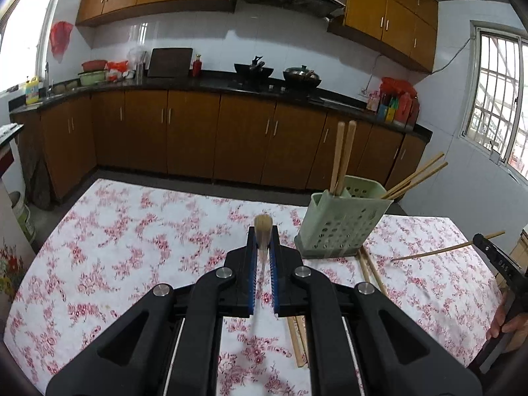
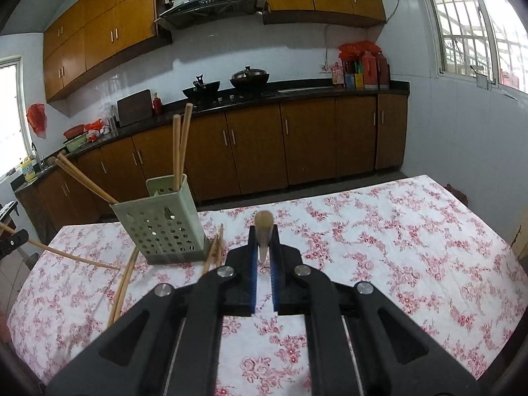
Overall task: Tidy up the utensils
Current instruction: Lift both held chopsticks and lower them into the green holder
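Observation:
My left gripper is shut on a wooden chopstick, seen end-on and raised above the floral tablecloth. My right gripper is likewise shut on a chopstick held off the table. A pale green perforated utensil holder stands ahead of both. It holds an upright chopstick pair and a leaning pair. Loose chopsticks lie on the cloth by its base. In the left wrist view the right gripper's chopstick slants down toward the table.
Beyond the table's far edge run brown kitchen cabinets and a dark counter with woks and bottles. A barred window is at the right. A person's hand grips the right tool.

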